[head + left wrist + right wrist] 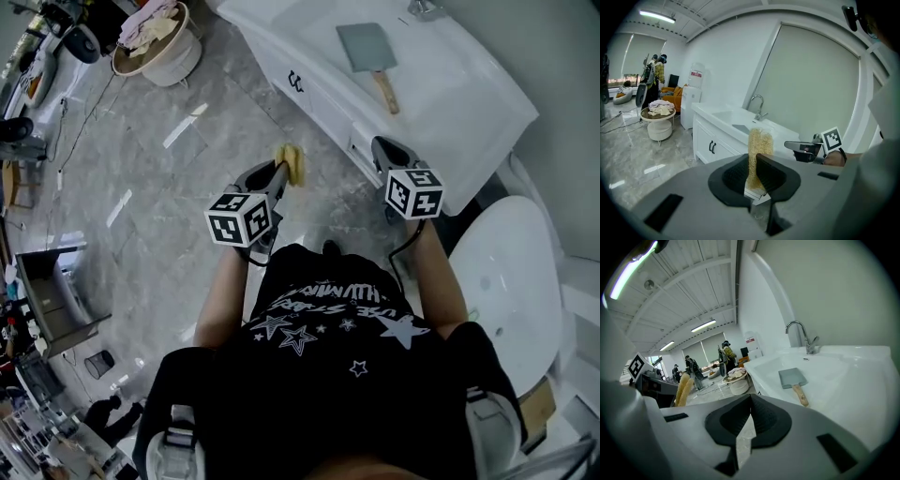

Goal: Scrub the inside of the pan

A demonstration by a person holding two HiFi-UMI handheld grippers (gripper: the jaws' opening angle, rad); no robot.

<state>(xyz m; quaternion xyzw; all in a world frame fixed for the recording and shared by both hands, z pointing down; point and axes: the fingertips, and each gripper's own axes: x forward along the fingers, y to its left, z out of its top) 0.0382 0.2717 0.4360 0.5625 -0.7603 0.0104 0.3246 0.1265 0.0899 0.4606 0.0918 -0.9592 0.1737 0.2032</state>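
Forearms (217,302) extended forward; left hand-held gripper (284,170) clamps yellow scrubber (294,164); right hand-held gripper (382,146) closed, empty.

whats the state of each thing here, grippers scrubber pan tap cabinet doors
left gripper: shut on the scrubber
scrubber: upright between the left gripper's jaws, away from the pan
right gripper: shut, empty
pan: lying flat in the sink, untouched, looks empty
tap: no water seen running
cabinet doors: shut
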